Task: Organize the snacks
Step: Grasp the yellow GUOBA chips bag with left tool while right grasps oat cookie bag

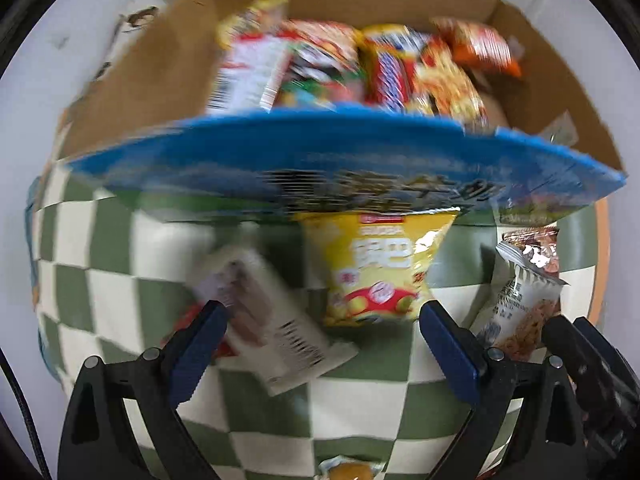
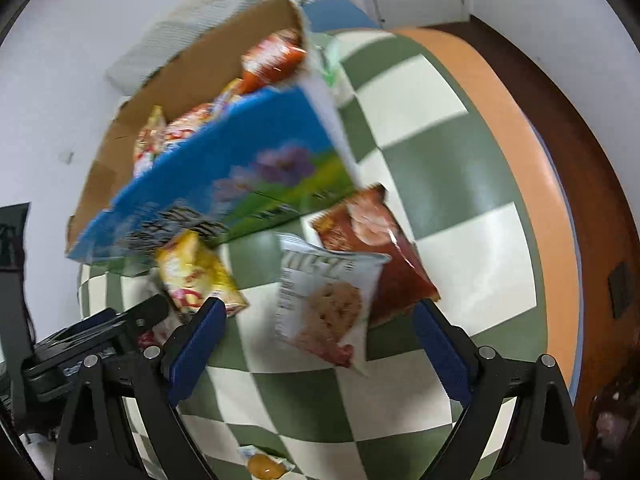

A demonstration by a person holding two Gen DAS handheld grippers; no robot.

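Hanging wide apart and empty, the left tongs point(image 1: 322, 312) point down over a white wrapper with a barcode point(image 1: 276, 320) that lies loose between the spread blue pads without being pinched, and the right tongs point(image 2: 316, 316) are likewise released, held above a white cookie packet point(image 2: 324, 300) that nothing grips. Just beyond the left tongs sits a yellow snack bag point(image 1: 380, 268), its top edge tucked against the front of the box, and to the right of it the cookie packet overlaps a reddish-brown packet point(image 2: 376, 248). A small packet with an orange centre point(image 2: 266, 466) lies nearer the cameras, at the bottom edge of both views. All of these rest on the green-and-white checked surface point(image 2: 460, 184). Behind them stands the cardboard box point(image 1: 168, 76) with a blue printed front, already holding a heap of colourful packets point(image 1: 360, 64) that looks to fill much of its floor. By that showing the sorting is well under way but unfinished: most snacks seem boxed, while at least five packets wait outside. Both views are blurred, so finer labels cannot be read. With both tongs poised over loose packets, picking those two up looks like the next step.
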